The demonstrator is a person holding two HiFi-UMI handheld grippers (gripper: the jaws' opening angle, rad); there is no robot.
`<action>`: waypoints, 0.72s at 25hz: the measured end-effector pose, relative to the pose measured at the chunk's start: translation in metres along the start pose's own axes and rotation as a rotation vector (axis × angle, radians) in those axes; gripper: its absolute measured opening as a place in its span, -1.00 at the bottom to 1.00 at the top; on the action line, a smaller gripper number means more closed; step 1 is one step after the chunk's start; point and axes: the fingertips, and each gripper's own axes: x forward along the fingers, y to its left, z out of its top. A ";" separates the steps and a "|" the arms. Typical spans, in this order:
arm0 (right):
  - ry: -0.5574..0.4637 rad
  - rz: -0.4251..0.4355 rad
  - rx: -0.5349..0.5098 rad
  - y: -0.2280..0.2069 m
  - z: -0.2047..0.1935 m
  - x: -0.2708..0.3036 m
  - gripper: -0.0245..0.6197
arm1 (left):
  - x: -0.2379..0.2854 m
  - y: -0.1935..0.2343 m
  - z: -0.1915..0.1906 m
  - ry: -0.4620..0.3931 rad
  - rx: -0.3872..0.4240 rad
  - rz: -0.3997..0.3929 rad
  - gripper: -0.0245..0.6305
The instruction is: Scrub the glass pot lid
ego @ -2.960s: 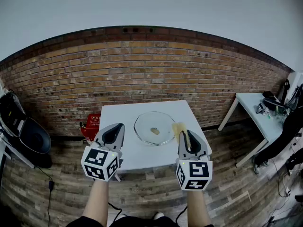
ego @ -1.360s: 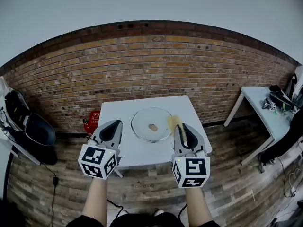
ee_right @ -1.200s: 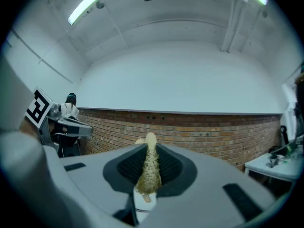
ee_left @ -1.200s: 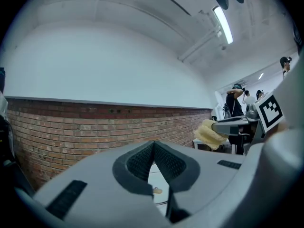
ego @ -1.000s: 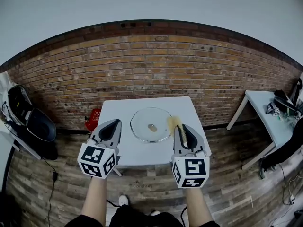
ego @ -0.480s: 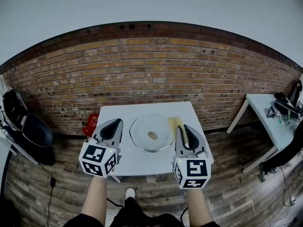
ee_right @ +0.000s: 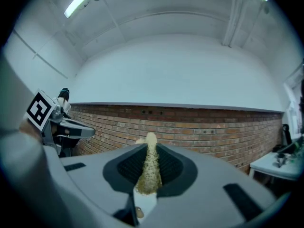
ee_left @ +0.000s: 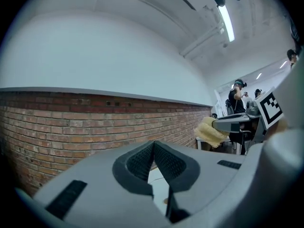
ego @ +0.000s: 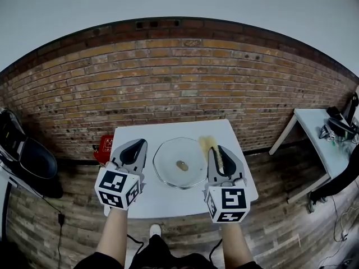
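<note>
Round clear glass pot lid [ego: 168, 164] is laid on white square desk [ego: 168, 202]. Yellow fibrous scrub pad [ego: 208, 143] is clamped in right tongs [ego: 216, 150]; left tongs [ego: 136, 145] are clenched, w/ nothing btwn.

Head view steeply down; gripper views level; brick wall [ego: 179, 77] shared

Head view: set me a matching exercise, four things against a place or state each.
1 glass lid
2 yellow sponge
3 left gripper
4 red box

A shut, empty
B on the floor beside the table
C clamped in the right gripper
D lying on the table

Pairs: 1-D, 2-C, 3-A, 4-B
</note>
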 end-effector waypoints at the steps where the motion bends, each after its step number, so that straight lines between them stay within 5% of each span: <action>1: 0.005 -0.001 -0.001 -0.001 -0.002 0.005 -0.74 | 0.005 0.003 -0.002 0.003 -0.004 -0.002 -0.89; 18: 0.041 -0.052 -0.005 0.004 -0.009 0.092 -0.74 | 0.074 0.063 -0.018 0.020 -0.036 -0.061 -0.89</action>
